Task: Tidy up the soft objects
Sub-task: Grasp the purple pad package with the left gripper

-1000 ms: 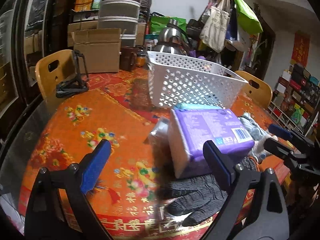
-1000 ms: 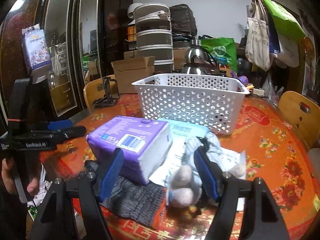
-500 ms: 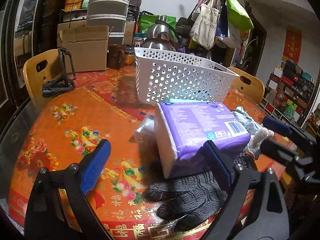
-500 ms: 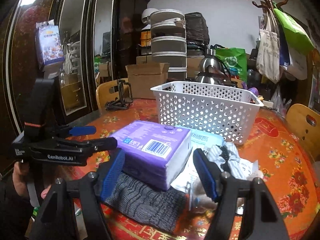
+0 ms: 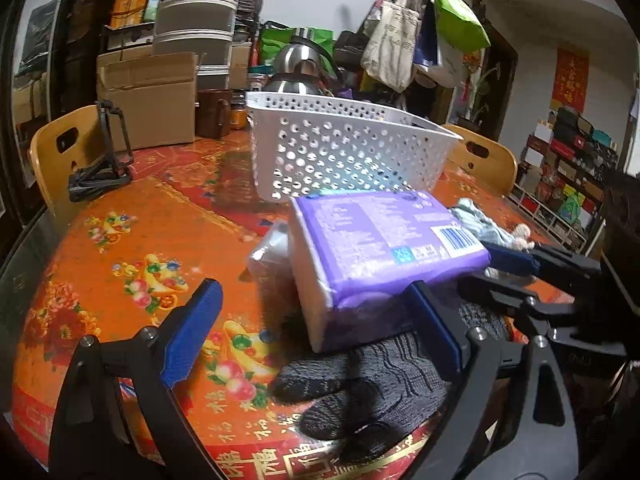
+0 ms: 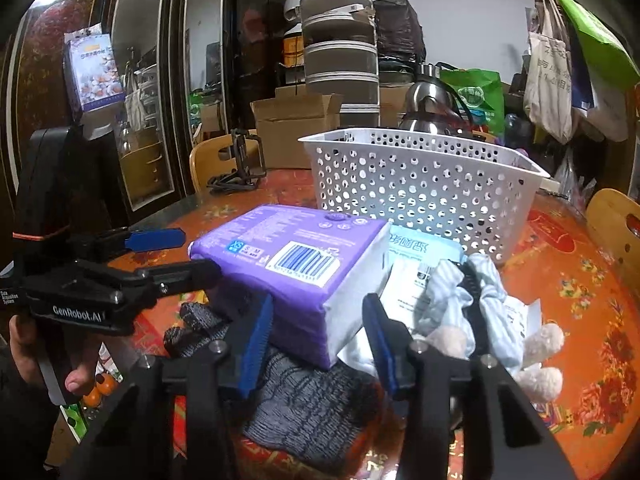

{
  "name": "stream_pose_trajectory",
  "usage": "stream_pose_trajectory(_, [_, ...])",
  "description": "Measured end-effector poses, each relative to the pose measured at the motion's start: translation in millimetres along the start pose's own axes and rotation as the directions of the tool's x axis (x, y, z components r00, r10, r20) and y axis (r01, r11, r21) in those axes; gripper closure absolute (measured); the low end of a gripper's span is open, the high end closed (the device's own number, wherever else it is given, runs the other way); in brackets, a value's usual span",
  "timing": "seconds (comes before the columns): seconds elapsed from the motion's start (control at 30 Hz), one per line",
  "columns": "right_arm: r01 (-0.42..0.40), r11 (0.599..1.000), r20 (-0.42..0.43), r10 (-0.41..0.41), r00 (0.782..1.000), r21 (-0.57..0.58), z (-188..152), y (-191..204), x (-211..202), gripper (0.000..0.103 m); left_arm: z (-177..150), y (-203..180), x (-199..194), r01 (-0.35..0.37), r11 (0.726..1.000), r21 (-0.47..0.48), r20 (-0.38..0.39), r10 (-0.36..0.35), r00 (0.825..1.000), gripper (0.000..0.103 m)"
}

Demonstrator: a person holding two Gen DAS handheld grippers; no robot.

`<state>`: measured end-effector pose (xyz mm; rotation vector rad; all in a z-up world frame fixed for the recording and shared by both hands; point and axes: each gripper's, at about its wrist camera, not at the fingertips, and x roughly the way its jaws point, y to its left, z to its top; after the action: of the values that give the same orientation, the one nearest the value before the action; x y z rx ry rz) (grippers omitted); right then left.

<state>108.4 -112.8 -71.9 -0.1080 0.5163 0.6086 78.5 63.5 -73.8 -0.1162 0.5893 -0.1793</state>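
Pick step in hand, target looks like the purple pack (image 6: 296, 264), sitting on top of a dark grey knit glove (image 6: 304, 396) on the red-orange patterned table (image 5: 120, 248), nothing yet visible inside the white perforated basket (image 6: 420, 188), though its floor is hidden. Right gripper (image 6: 318, 344) sits low at the near corner of the pack, jaws have just been closing, the pack's corner is between the blue pads but a gap shows on both sides, so not clamped yet. Left gripper (image 5: 316, 332) is wide open, its pads straddling the pack's other end; the right-side pad is just beside the pack's lower edge, touching or not I cannot tell. In the right wrist view the basket is at 12 o'clock from the pack, just behind it; a pale blue packet (image 6: 420, 248) and a light blue striped fabric piece with fuzzy pompoms (image 6: 480, 312) lie at 3 o'clock of the pack. A person's hand (image 6: 52, 364) holds the left tool at 9 o'clock. Next move probably calls for finishing the squeeze on the pack, lifting clear of the glove without dragging it, then carrying toward 12 o'clock over the basket rim. Pack is soft, a corner grip may slip or tilt.
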Motion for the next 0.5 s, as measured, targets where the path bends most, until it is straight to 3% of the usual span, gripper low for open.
stream_pose_trajectory(0.2, [-0.015, 0.999, -0.01, 0.014, 1.0, -0.046, -1.0, 3.0, 4.5, 0.06, -4.0, -10.9, 9.5, 0.038, 0.998, 0.04, -0.027, -0.037, 0.999, 0.019])
stream_pose_trajectory(0.5, [-0.027, 0.998, -0.012, 0.027, 1.0, -0.058, -1.3, 2.8, 6.1, 0.064, -6.7, -14.8, 13.0, 0.108, 0.993, 0.049, -0.048, -0.106, 0.993, 0.042])
